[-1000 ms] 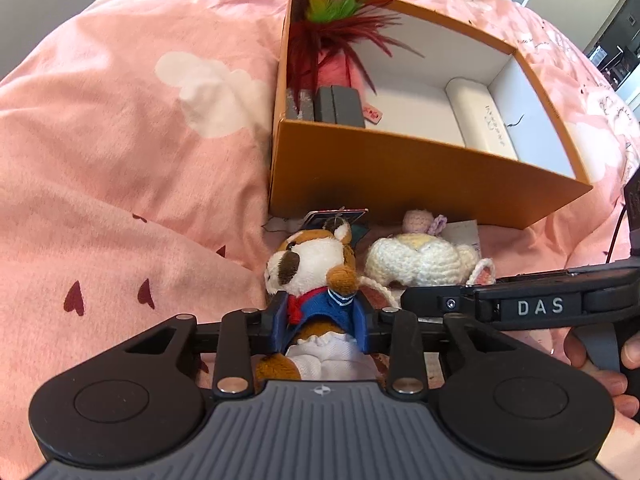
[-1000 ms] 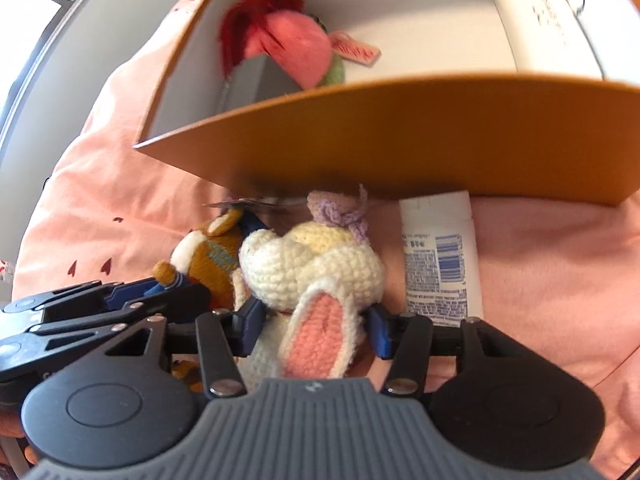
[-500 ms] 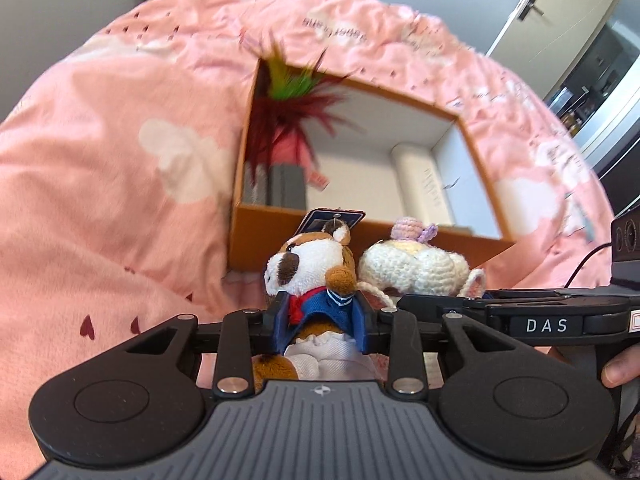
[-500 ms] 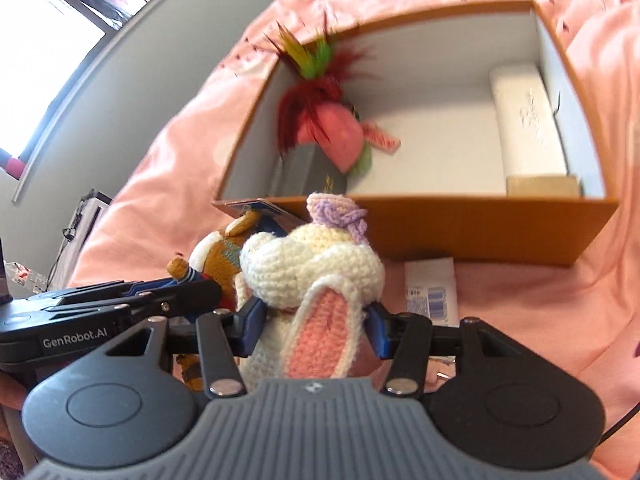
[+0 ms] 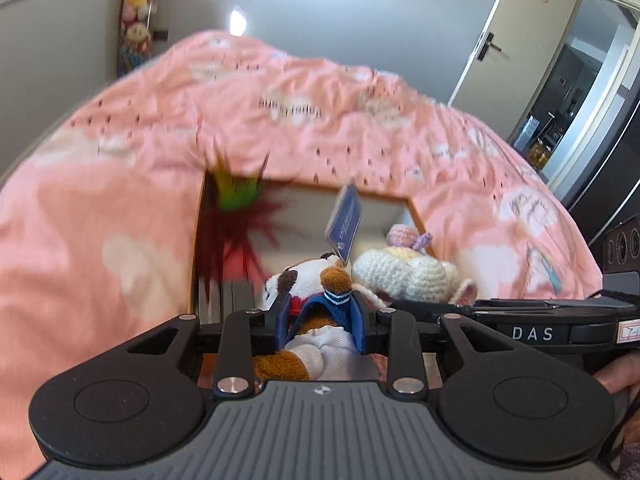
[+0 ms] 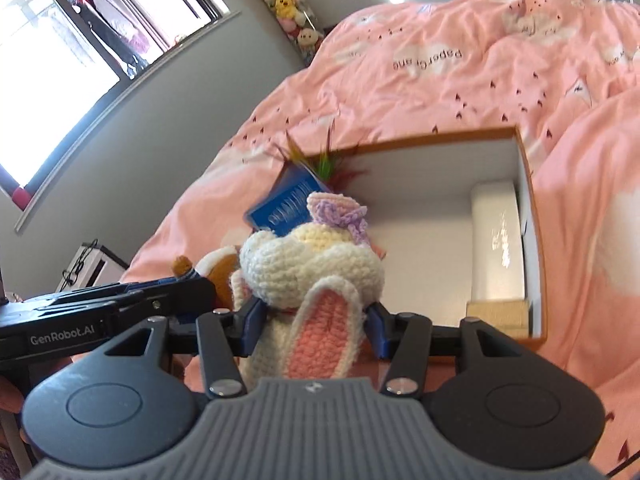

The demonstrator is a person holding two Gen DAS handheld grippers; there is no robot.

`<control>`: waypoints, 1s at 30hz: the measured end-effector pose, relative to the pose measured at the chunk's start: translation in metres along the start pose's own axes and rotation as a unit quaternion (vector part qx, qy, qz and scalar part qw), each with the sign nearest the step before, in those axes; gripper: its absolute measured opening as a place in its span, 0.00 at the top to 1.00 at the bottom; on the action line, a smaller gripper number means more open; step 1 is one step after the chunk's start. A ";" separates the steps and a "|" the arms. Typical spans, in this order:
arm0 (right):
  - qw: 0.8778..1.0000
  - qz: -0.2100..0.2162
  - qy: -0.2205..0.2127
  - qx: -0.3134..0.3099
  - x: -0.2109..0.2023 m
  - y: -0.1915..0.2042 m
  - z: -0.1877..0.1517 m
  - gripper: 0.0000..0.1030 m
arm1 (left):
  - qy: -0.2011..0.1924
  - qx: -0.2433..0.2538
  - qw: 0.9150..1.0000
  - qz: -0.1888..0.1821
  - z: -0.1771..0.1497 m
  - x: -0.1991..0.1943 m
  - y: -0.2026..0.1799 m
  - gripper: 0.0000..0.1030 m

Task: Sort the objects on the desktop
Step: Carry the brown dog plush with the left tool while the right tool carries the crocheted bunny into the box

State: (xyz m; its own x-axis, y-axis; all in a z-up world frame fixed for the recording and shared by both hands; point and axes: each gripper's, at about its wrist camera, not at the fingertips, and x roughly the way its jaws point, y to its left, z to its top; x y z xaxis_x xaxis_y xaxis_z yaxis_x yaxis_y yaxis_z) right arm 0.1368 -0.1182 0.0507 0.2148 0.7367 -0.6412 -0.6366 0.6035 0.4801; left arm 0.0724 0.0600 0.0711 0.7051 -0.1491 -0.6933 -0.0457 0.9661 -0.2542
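My left gripper (image 5: 320, 320) is shut on a brown and white plush dog (image 5: 308, 280) with a blue collar and a blue tag (image 5: 345, 222). My right gripper (image 6: 316, 320) is shut on a cream crocheted bunny (image 6: 316, 264) with a pink ear and a lilac bow. Both toys are held side by side in the air, above the near side of the orange box (image 6: 532, 216). The bunny also shows in the left wrist view (image 5: 404, 268), and the dog in the right wrist view (image 6: 218, 266).
The orange box (image 5: 416, 210) lies on a pink quilt (image 5: 120, 200). Inside it are a red and green feather toy (image 5: 236, 216), dark flat items (image 5: 236, 296), a white case (image 6: 498, 240) and a tan block (image 6: 498, 314). A door (image 5: 528, 40) stands at far right.
Both grippers have risen from the quilt with their toys and moved towards the box. The views now look over the box opening, and the white tube by the box is out of view.
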 end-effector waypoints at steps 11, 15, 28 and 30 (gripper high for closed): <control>1.000 -0.028 -0.004 -0.010 0.028 -0.029 0.047 0.47 | -0.027 -0.005 1.000 0.005 0.026 0.054 0.007 0.67; 0.999 -0.043 0.022 -0.001 0.054 -0.049 0.045 0.47 | 0.000 -0.044 0.999 -0.020 0.015 0.086 0.021 0.67; 0.995 -0.062 0.076 -0.013 0.106 -0.079 0.057 0.47 | 0.013 -0.018 1.000 0.022 0.012 0.144 0.016 0.67; 0.994 -0.062 0.084 -0.022 0.115 -0.082 0.064 0.47 | 0.005 -0.012 0.999 0.033 0.014 0.150 0.016 0.67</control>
State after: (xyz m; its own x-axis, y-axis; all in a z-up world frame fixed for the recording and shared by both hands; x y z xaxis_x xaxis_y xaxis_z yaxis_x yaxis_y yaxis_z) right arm 0.2607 -0.0636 -0.0237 0.1699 0.5938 -0.7865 -0.6457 0.6700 0.3664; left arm 0.1878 0.0557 -0.0277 0.6935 -0.0871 -0.7152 -0.1084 0.9687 -0.2231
